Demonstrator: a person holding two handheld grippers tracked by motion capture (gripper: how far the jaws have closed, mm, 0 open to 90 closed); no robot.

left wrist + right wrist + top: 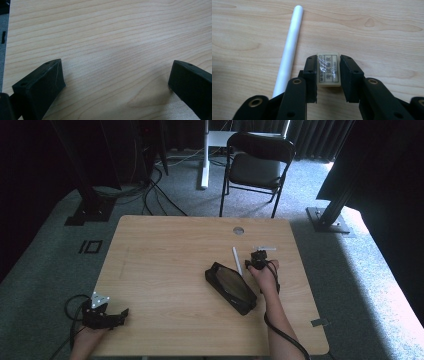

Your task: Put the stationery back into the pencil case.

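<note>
A small cream eraser (328, 70) in clear wrap with black print lies on the wooden table (165, 255). My right gripper (328, 62) is shut on it, one black jaw against each long side. A white stick (288, 47) lies just left of the eraser in the right gripper view. From above, the right gripper (256, 261) sits right of centre, beside the white stick (236, 260) and an open black case (231, 287). My left gripper (120, 316) rests at the table's near left corner. Its jaws stand wide apart over bare wood, so the left gripper (116, 75) is open.
A round cable hole (238, 230) sits near the table's far edge. A black folding chair (257, 162) stands behind the table on the carpet. Dark stand legs and cables lie at the far left and right.
</note>
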